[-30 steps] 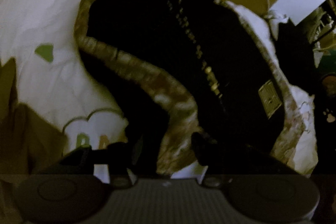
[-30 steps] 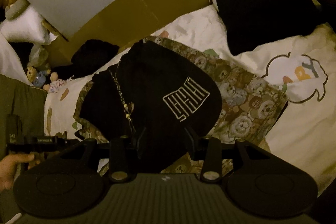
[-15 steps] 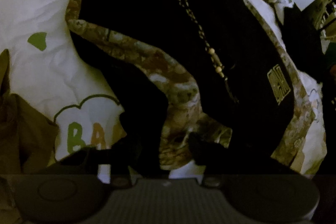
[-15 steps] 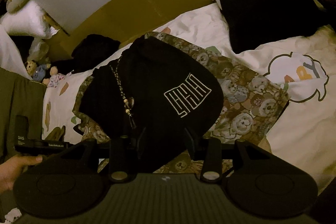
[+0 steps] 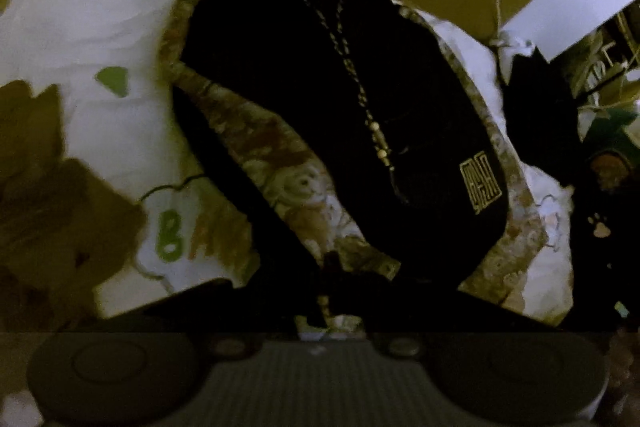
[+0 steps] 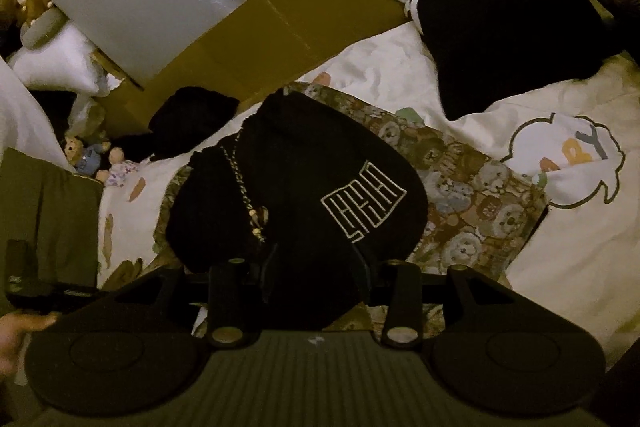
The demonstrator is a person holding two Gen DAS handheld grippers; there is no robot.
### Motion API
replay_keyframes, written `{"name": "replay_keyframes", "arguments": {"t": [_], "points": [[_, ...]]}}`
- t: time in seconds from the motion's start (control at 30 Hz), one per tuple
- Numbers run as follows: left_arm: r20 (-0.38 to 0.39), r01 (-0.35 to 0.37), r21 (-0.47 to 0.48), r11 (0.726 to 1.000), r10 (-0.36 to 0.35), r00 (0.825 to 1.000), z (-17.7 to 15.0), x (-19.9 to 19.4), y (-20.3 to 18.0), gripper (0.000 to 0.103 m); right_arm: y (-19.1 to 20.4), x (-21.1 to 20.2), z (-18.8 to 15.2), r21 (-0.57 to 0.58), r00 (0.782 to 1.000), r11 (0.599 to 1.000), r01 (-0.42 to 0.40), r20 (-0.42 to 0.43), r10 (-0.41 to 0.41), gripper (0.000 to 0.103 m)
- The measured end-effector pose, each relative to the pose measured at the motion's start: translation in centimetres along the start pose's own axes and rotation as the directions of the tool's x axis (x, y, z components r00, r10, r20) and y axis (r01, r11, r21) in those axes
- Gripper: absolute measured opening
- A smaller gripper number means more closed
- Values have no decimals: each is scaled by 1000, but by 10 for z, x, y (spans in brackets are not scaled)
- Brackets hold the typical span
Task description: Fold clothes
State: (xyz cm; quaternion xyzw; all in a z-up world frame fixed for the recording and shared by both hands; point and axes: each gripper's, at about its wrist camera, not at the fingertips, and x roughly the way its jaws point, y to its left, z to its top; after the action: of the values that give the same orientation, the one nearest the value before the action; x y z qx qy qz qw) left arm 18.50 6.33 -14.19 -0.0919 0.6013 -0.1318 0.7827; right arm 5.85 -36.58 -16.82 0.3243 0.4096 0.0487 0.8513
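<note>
A black hoodie with a pale outlined logo and braided drawstring is lying bunched on bear-print fabric.

My right gripper was matte black, with two round discs flanking a ribbed grey plate and brass-coloured screws on its finger arms. My left gripper looked the same, only dimmer.

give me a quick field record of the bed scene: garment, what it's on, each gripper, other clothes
garment: black hoodie, outlined logo, braided drawstring
lies on: bear-print cloth over white bedding
left gripper: shut on a dark fold of the black hoodie at its near edge
right gripper: fingers apart around the hoodie's near edge; grip unclear
other clothes: second black garment at the far right
behind: cardboard
</note>
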Motion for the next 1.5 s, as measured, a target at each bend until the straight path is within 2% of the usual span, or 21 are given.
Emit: {"name": "replay_keyframes", "arguments": {"t": [0.23,0.43,0.57,0.77,0.97,1.13,1.27,1.33,1.37,1.4,1.5], "points": [[42,-57,-86,995,61,997,-17,-47,45,5,4,-7,1,5,999,1000,-28,16,28,44],[54,-50,-107,993,56,997,-27,-63,65,5,2,-15,2,6,999,1000,-23,30,23,44],[59,6,-170,985,4,998,-33,-61,86,5,1,-19,4,4,999,1000,-11,39,11,44],[24,-17,-222,975,22,999,-49,-54,116,5,1,-22,6,8,998,1000,-6,57,6,44],[6,-34,-243,970,36,999,-65,-48,137,5,-1,-11,4,4,999,1000,14,33,-14,44],[-4,-101,-266,959,103,995,-77,-39,162,7,1,2,2,-6,1000,1000,30,10,-29,44],[-11,-169,-274,947,173,985,-75,-30,176,20,9,16,-4,-28,999,999,35,-25,-36,44],[0,-157,-285,946,164,987,-75,-26,183,35,14,22,-8,-40,998,999,33,-48,-35,44],[3,-156,-290,944,164,986,-75,-23,185,47,18,28,-11,-50,997,998,29,-71,-32,44],[5,-162,-293,942,170,985,-75,-20,187,53,21,33,-13,-59,995,998,23,-93,-29,44],[0,-170,-284,944,177,984,-77,-13,187,53,34,50,-21,-84,987,997,2,-158,-15,44]]}}
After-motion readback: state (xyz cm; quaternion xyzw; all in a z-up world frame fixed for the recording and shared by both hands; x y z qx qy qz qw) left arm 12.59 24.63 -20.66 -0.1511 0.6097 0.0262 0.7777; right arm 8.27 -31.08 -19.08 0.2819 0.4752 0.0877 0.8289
